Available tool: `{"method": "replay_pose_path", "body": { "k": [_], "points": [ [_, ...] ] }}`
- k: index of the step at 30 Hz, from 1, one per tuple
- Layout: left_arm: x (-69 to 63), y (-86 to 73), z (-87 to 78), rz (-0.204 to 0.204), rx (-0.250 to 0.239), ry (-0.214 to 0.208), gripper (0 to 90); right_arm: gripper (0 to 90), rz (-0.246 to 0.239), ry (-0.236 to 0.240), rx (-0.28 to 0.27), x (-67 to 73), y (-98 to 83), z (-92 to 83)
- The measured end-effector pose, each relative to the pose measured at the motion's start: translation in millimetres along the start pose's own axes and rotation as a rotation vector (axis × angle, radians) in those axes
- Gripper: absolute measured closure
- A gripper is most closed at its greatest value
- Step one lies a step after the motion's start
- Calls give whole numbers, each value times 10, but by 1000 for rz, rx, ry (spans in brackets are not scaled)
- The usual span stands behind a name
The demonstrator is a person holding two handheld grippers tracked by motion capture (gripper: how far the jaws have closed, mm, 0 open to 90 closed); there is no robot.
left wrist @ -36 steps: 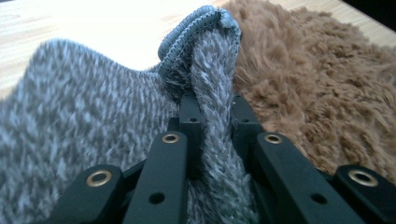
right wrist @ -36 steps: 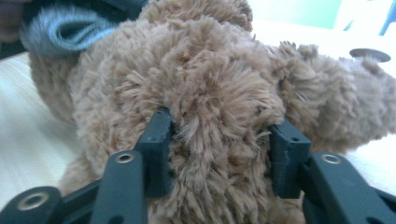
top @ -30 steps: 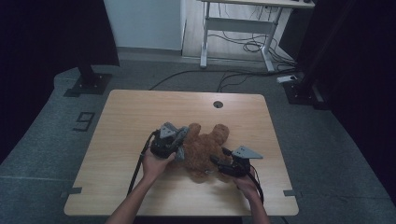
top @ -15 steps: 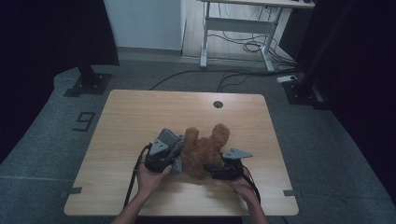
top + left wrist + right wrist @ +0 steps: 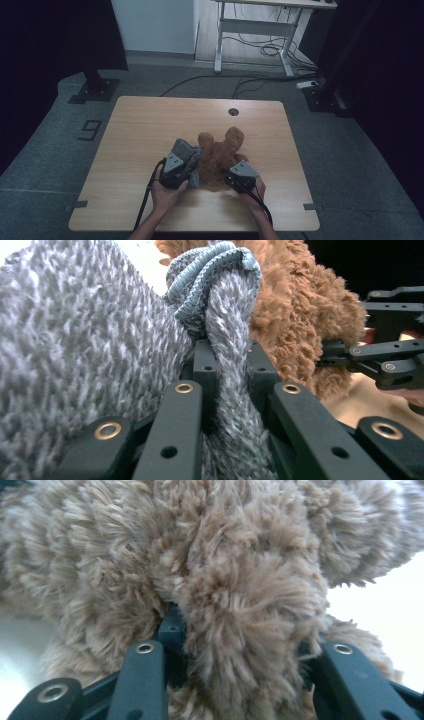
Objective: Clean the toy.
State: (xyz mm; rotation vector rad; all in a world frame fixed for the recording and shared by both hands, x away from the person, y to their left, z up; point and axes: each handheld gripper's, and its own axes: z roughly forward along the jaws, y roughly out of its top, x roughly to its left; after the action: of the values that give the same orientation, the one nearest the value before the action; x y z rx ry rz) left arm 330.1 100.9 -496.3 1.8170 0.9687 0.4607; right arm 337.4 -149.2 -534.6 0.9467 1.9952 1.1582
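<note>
A brown teddy bear [image 5: 220, 152] lies on the wooden table [image 5: 145, 120], near the front. A grey knit garment [image 5: 186, 150] with a blue ribbed edge sits against its left side. My left gripper [image 5: 191, 172] is shut on a fold of the knit garment [image 5: 75, 340], the fabric pinched between its jaws [image 5: 227, 365]. My right gripper [image 5: 229, 176] has just been closing on the bear's right side. Thick fur of the teddy bear [image 5: 225, 555] bulges between its jaws [image 5: 240, 630], which press on it. The left gripper view shows the right gripper [image 5: 350, 355] at the bear [image 5: 300, 315].
A round cable hole [image 5: 233, 111] sits at the table's far edge. Behind the table stands a white desk frame [image 5: 260, 25] with cables on the floor. A black stand foot [image 5: 95, 90] and a "9" floor mark [image 5: 90, 130] lie to the left.
Both hands have come toward the table's near edge, bringing the bear and knit garment with them. The right gripper has closed onto the bear's fur.
</note>
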Motion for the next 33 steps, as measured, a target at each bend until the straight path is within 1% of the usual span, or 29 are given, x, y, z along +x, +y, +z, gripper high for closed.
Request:
{"method": "replay_pose_path", "body": {
  "k": [2, 5, 6, 8, 11, 12, 14, 15, 16, 17, 18, 19, 21, 22, 24, 25, 27, 28, 29, 30, 31, 32, 33],
  "points": [
    [-6, 32, 75, 4, -3, 6, 799, 562, 18, -16, -11, -58, -16, 33],
    [-1, 47, 101, 1, 0, -1, 799, 562, 35, -12, -14, -104, -37, 23],
    [-1, 41, 89, 2, 1, -5, 799, 561, 43, -2, -18, -110, -48, 10],
    [-4, 13, 50, 5, 2, -17, 799, 559, 44, 16, -18, -113, -68, -19],
    [-31, -26, -25, -2, 3, -36, 799, 557, 60, 51, -20, -121, -110, -63],
    [-39, -29, -48, -2, 4, -40, 799, 560, 64, 60, -23, -114, -139, -84],
    [-59, 7, -123, -15, 7, -54, 798, 567, 62, 66, -19, -86, -180, -117],
    [-73, 73, -171, -19, 9, -61, 798, 569, 62, 69, -19, -75, -190, -129],
    [-84, 128, -198, -14, 9, -62, 798, 570, 61, 70, -15, -57, -198, -147],
    [-110, 240, -240, -5, 2, -65, 797, 569, 57, 70, -11, -52, -198, -155],
    [-129, 317, -261, 3, -8, -71, 797, 570, 59, 74, -9, -50, -195, -163],
    [-173, 454, -285, 14, -25, -76, 797, 570, 64, 77, -9, -50, -194, -164],
    [-272, 682, -280, 38, -48, -93, 796, 570, 67, 83, -8, -44, -191, -163],
    [-339, 791, -253, 51, -57, -101, 796, 570, 65, 82, -13, -41, -187, -160],
    [-498, 980, -152, 88, -58, -115, 794, 569, 61, 84, -11, -46, -182, -159],
    [-580, 1053, -77, 103, -49, -125, 794, 569, 61, 87, -10, -50, -180, -158],
    [-737, 1145, 122, 124, -7, -139, 793, 568, 58, 90, -10, -54, -179, -157],
    [-785, 1160, 209, 129, 15, -142, 792, 568, 60, 90, -10, -53, -179, -158],
    [-853, 1160, 357, 133, 50, -135, 791, 568, 60, 91, -10, -54, -179, -159],
    [-879, 1151, 447, 137, 75, -123, 791, 568, 60, 91, -10, -53, -179, -162],
    [-898, 1121, 588, 142, 120, -101, 790, 567, 57, 90, -9, -55, -180, -163],
    [-895, 1095, 666, 137, 146, -88, 789, 567, 57, 88, -9, -52, -181, -166],
    [-869, 1053, 759, 127, 186, -77, 788, 567, 58, 87, -11, -49, -181, -166]
  ]
}}
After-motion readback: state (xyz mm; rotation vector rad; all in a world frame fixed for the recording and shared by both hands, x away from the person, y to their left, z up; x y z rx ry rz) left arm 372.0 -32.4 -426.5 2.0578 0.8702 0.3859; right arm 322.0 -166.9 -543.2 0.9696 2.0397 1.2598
